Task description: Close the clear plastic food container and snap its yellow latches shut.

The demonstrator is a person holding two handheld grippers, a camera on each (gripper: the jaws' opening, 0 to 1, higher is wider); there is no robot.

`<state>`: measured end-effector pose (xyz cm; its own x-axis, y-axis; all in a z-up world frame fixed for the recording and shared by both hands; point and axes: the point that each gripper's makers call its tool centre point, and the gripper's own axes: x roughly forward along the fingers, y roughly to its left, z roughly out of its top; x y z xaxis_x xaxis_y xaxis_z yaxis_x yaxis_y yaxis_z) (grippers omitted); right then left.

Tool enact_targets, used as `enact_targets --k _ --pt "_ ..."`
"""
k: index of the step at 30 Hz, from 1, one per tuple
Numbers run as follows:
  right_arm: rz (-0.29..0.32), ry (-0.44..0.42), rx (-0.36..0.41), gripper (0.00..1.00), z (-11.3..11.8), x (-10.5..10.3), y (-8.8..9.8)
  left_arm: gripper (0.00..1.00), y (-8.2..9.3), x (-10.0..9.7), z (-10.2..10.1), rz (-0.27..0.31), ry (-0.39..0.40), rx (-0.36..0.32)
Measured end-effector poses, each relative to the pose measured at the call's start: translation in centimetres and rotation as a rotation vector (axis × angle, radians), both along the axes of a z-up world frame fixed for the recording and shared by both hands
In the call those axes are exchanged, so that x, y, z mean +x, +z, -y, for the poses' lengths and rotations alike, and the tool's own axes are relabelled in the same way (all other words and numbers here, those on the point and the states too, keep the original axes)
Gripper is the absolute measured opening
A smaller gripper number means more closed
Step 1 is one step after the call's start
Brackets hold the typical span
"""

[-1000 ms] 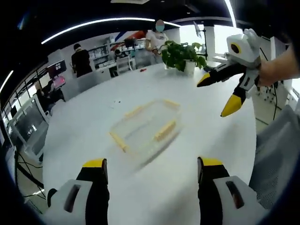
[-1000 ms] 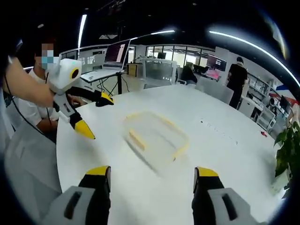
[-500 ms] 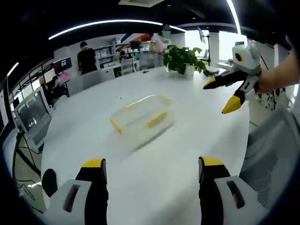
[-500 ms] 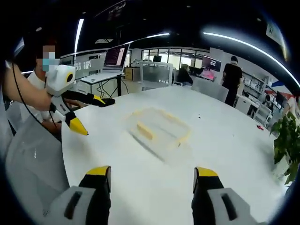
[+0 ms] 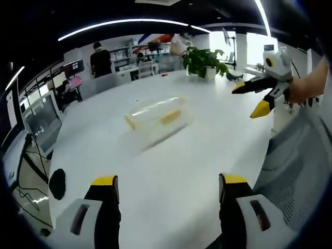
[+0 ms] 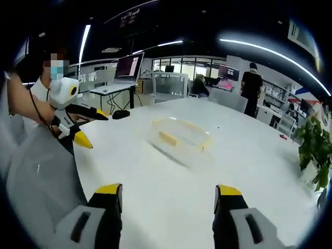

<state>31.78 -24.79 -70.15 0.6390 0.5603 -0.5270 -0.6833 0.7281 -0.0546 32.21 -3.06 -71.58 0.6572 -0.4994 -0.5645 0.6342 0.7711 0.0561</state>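
**Both grippers off the container**

A potted plant (image 5: 204,61) sits at the white table's (image 5: 171,161) far edge. The clear container (image 5: 155,115) with yellow latches (image 6: 167,138) lies mid-table, well apart from left gripper (image 5: 168,181) and right gripper (image 6: 168,190), both spread wide, empty.

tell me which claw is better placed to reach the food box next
Neither has a clear edge. The left claw and right claw are both open and well back from the food box, which sits mid-table, roughly centred ahead of each.
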Motion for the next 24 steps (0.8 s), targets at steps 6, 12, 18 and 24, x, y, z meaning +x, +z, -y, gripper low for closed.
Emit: enact_targets --k 6,12,18,24 --pt "0.000 -0.015 -0.011 0.71 0.17 -0.67 -0.46 0.76 0.32 -0.17 0.30 0.011 -0.019 0.003" --pt "0.013 -0.043 0.000 0.71 0.71 -0.32 -0.11 0.77 0.25 -0.21 0.12 0.013 -0.015 0.001" --pt "0.015 -0.042 0.001 0.71 0.61 -0.37 -0.04 0.77 0.25 -0.25 0.20 0.016 -0.018 0.001" --pt "0.016 -0.033 -0.001 0.71 0.45 -0.51 -0.05 0.77 0.18 -0.29 0.23 0.013 -0.020 0.002"
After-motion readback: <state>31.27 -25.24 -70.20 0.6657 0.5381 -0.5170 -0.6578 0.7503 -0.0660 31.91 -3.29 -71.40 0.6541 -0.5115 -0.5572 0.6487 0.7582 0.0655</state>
